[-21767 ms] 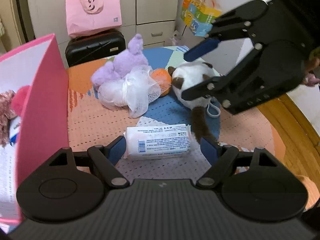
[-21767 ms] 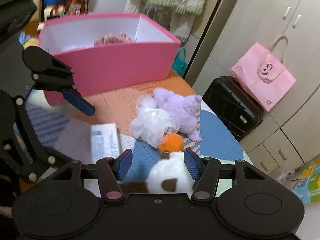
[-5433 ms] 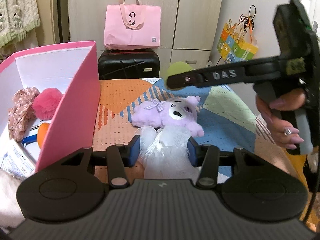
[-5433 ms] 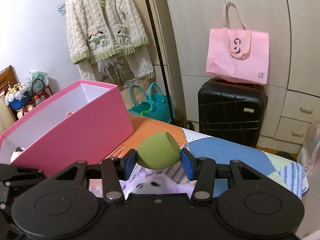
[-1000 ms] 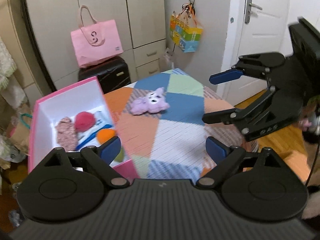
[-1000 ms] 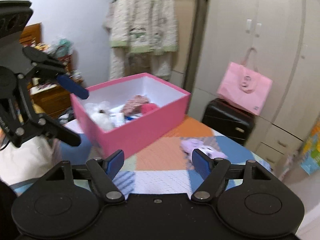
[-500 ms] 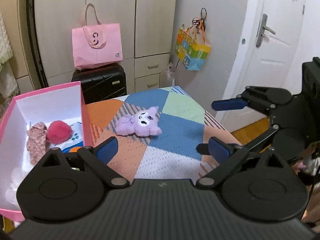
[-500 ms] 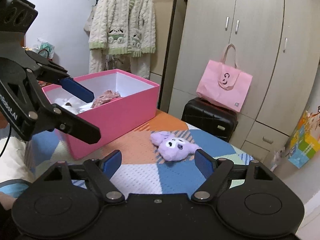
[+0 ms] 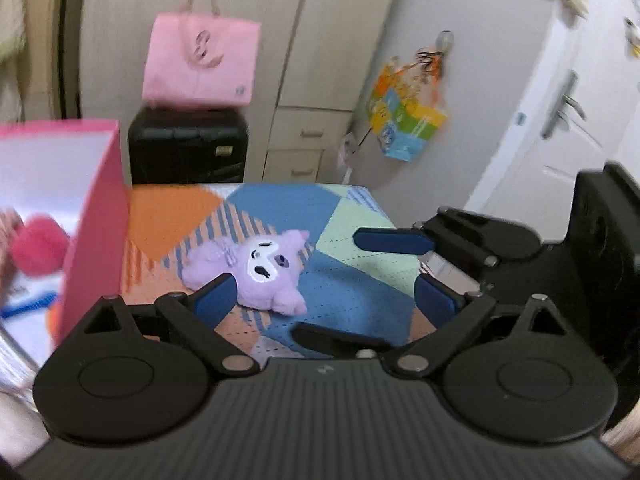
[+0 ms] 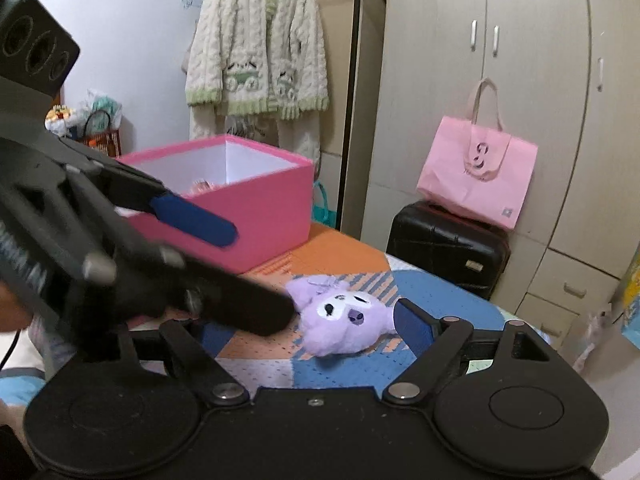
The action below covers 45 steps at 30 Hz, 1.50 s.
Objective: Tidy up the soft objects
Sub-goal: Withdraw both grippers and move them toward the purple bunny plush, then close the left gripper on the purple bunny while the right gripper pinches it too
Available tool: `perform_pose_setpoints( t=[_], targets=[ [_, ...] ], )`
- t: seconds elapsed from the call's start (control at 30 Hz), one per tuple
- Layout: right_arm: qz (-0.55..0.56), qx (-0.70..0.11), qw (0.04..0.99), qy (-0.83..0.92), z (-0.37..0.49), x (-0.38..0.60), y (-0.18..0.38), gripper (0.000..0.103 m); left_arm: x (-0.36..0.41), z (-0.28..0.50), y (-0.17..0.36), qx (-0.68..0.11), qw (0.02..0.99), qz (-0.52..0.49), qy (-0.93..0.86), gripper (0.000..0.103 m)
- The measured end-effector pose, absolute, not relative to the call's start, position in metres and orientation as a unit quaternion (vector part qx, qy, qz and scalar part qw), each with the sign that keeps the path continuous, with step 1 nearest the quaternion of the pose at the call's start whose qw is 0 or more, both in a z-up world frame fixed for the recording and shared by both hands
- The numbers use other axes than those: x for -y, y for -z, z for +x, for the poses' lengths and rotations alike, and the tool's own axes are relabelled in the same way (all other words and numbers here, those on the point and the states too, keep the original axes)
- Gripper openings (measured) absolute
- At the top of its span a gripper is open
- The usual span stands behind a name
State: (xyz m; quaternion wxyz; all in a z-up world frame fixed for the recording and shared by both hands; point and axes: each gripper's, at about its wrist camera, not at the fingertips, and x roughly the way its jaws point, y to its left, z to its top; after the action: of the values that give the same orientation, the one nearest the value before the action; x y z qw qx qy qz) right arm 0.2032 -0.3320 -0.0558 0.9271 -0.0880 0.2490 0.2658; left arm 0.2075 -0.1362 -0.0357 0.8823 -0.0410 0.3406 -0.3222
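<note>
With its jaws opening and nothing between them, the right gripper (image 10: 308, 330) frames the purple plush (image 10: 344, 322) just ahead; the left gripper (image 9: 324, 300) is spread empty; next, close in and pinch it for the pink box (image 10: 256, 216).

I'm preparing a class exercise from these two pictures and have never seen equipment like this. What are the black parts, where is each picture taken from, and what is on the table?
A person holds one hand-held gripper in each hand; each carries a camera looking along its two blue-padded fingers. One picture comes from the left hand-held gripper, the other from the right hand-held gripper, whose jaws are opening. Both are empty. A purple plush toy lies on the patterned table. Beside it stands a pink box holding soft items.
</note>
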Motion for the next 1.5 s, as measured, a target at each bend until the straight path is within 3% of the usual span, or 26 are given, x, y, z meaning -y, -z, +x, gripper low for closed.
perform_pose_setpoints(
  t=[0.23,0.6,0.93,1.07,1.27,1.5],
  targets=[
    [-0.024,-0.288,0.921,-0.261,0.251,0.341,0.082,0.088,0.146,0.233,0.052,-0.313,0.915,-0.035,0.253,0.095],
    [-0.051,-0.343,0.902,-0.257,0.272,0.355,0.102,0.089,0.146,0.261,0.083,-0.355,0.907,-0.050,0.220,0.095],
    [-0.078,-0.325,0.898,-0.287,0.279,0.331,0.110,0.089,0.141,0.274,0.101,-0.391,0.891,-0.089,0.213,0.093],
    [-0.043,-0.333,0.897,-0.286,0.290,0.333,0.116,0.085,0.145,0.275,0.106,-0.393,0.891,-0.083,0.211,0.084],
    [-0.089,-0.301,0.914,-0.258,0.278,0.322,0.117,0.068,0.150,0.266,0.101,-0.379,0.897,-0.063,0.218,0.077],
    [-0.051,-0.310,0.918,-0.241,0.272,0.332,0.112,0.066,0.151,0.246,0.084,-0.372,0.892,-0.050,0.253,0.076]
  ],
)
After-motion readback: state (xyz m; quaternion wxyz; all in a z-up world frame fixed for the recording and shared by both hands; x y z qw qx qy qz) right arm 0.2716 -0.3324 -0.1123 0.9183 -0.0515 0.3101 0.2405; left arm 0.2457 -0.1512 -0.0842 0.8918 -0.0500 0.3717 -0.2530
